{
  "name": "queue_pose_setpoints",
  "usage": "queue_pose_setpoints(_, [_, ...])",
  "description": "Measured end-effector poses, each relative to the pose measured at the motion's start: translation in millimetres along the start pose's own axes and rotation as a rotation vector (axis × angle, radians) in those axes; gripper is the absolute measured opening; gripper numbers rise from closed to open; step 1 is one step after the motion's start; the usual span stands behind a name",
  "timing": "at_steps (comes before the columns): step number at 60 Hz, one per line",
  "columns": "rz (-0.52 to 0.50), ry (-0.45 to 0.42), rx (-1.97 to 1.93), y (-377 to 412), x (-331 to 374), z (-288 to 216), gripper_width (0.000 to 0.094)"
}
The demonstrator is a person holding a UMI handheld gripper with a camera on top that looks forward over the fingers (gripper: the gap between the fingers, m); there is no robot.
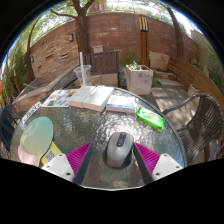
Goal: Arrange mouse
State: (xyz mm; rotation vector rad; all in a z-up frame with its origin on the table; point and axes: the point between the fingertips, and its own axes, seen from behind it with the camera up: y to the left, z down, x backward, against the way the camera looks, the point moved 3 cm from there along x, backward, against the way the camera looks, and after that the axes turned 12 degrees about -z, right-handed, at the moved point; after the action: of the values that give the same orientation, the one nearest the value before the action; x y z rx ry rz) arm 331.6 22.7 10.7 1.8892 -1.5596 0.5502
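Spread wide at the bottom of the frame, the gripper [118, 157] straddles the mouse, gaps on both sides, likely lining up a grasp. Across the glass table [95, 125], left of centre, lies a book [92, 97]; a green case [150, 118] sits right. Lower centre, the grey mouse [118, 149] rests on the glass.

This was an outdoor patio or backyard in daylight: a round glass-topped table [95, 128] stood on paving, ringed by a brick wall [60, 50], tree trunks [82, 25], a planter box [139, 78] and metal chairs [205, 115].
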Motion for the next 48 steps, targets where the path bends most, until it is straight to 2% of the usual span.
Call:
queue_pose_setpoints(6, [0.031, -0.002, 0.027, -3, -12, -6, 0.0730])
queue_pose_setpoints(9, [0.069, 0.005, 0.051, -7, -14, -7, 0.0617])
queue_pose_setpoints(12, [0.054, 0.001, 0.056, -4, -17, -9, 0.0485])
queue_pose_setpoints(23, [0.063, -0.001, 0.041, -4, -16, -10, 0.0376])
queue_pose_setpoints(30, [0.115, -0.028, 0.039, -9, -3, -22, 0.0355])
queue_pose_setpoints(35, [0.164, -0.112, 0.020, -4, 24, -57, 0.0355])
queue_pose_setpoints(39, [0.186, -0.221, 0.008, 17, 57, -100, 0.0356])
queue_pose_setpoints(45, [0.147, -0.377, 0.006, 80, 100, -163, 0.0357])
queue_pose_setpoints(48, [0.115, -0.426, 0.022, 121, 110, -182, 0.0358])
